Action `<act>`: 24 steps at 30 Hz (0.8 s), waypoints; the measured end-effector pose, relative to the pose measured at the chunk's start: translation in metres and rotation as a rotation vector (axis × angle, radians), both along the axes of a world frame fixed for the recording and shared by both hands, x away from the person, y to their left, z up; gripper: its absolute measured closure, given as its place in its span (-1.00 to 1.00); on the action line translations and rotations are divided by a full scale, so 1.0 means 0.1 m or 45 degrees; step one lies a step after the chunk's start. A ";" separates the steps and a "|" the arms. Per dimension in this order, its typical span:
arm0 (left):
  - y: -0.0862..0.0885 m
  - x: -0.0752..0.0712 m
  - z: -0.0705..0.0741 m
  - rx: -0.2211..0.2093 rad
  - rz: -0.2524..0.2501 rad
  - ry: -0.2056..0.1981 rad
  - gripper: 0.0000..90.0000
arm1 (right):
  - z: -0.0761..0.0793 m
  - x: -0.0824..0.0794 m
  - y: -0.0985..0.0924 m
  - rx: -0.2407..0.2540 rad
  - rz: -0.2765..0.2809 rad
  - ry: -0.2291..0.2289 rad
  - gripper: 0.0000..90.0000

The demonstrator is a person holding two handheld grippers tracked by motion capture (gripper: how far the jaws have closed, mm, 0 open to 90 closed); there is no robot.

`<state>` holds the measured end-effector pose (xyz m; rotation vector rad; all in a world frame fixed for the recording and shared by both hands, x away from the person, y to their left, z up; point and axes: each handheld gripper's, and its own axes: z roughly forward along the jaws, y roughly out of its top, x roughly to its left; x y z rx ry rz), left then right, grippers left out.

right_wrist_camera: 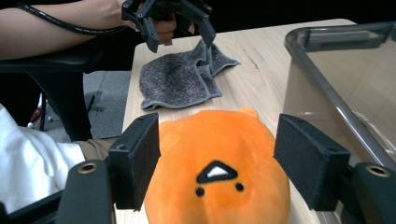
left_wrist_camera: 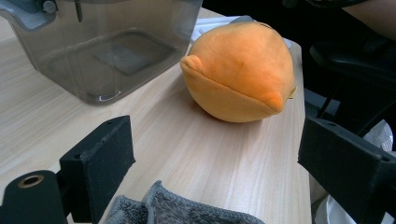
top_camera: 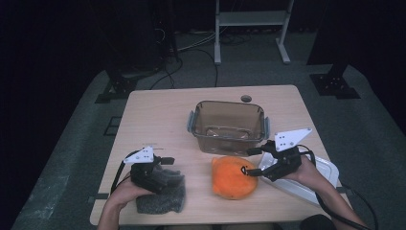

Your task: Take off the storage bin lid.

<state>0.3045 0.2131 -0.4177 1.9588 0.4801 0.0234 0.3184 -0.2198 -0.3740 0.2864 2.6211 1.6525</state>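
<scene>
An orange plush toy [top_camera: 233, 178] lies on the wooden table [top_camera: 158, 115] near its front edge, in front of a clear plastic container [top_camera: 227, 104]. My right gripper [top_camera: 253, 162] is at the toy's right side. In the right gripper view its jaws [right_wrist_camera: 219, 128] stand wide on either side of the toy [right_wrist_camera: 217, 158], open, without squeezing it. My left gripper [top_camera: 168, 167] hovers open over a grey cloth [top_camera: 165, 196] at the front left, with nothing between its jaws [left_wrist_camera: 217, 140]. The cloth's edge [left_wrist_camera: 177, 210] lies just beneath them.
The container [left_wrist_camera: 107, 46] looks empty, with grey latches on its sides. A white lid [top_camera: 321, 172] lies at the table's right edge under my right forearm. A dark chair [right_wrist_camera: 65, 65] stands at the person's side. A white frame [top_camera: 251, 19] stands on the floor beyond the table.
</scene>
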 end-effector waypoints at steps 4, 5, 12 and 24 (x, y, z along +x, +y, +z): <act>0.00 0.00 0.00 0.000 0.003 -0.003 -0.79 | 0.00 0.02 0.11 -0.023 0.025 0.005 -0.38; 0.00 0.00 0.01 0.001 0.000 -0.004 -0.79 | 0.00 0.02 0.13 -0.026 0.028 0.004 -0.38; 0.00 0.00 0.00 0.000 0.000 0.000 -0.79 | -0.05 0.06 0.26 -0.062 0.050 0.015 -0.41; 0.01 0.00 -0.01 -0.002 0.003 0.002 -0.79 | -0.19 0.13 0.46 -0.132 0.059 0.018 -0.45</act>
